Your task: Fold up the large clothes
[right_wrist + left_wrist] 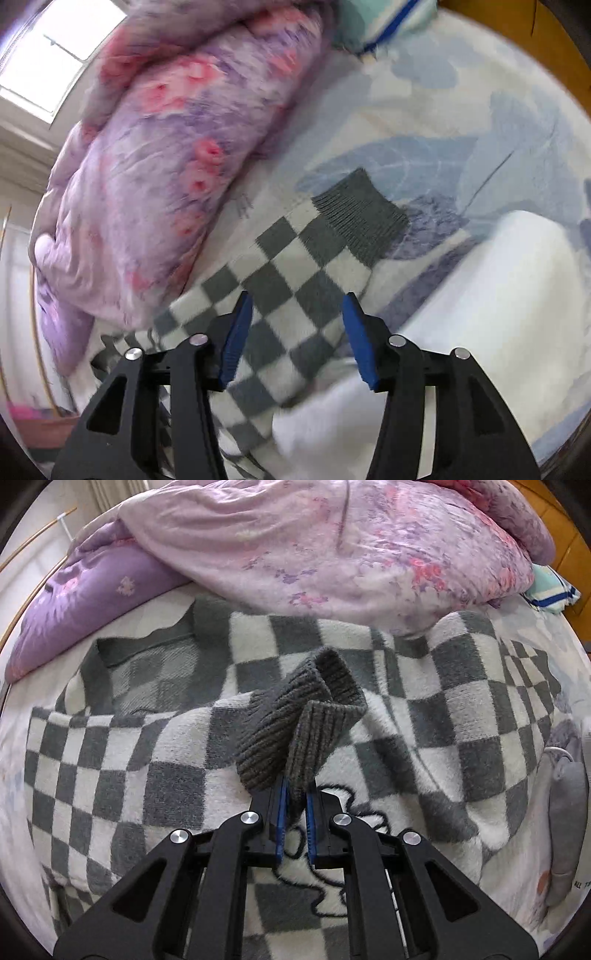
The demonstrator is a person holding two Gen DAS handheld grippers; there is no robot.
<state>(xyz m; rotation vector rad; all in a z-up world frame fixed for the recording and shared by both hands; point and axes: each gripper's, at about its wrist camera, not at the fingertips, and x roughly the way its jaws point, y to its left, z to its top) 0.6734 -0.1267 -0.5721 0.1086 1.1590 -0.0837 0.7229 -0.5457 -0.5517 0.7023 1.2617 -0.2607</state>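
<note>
The left tool [295, 805] is clamping the grey cuff [295, 731] over the checkered sweater [147, 775], folding the sleeve inward; the right tool [295, 336], jaws apart and empty, is needing the other cuff [362, 218] next.

A bulky quilt [332, 554] blocks the bed's [424, 122] far side.

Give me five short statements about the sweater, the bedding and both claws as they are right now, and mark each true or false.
1. The left claw is clamped on a grey ribbed cuff. True.
2. The right claw grips the other cuff. False: it is open, the cuff lies beyond it.
3. The sweater is grey-and-white checkered. True.
4. The floral quilt is folded flat. False: it is bunched up.
5. The sweater hangs on a hanger. False: it lies on the bed sheet.
</note>
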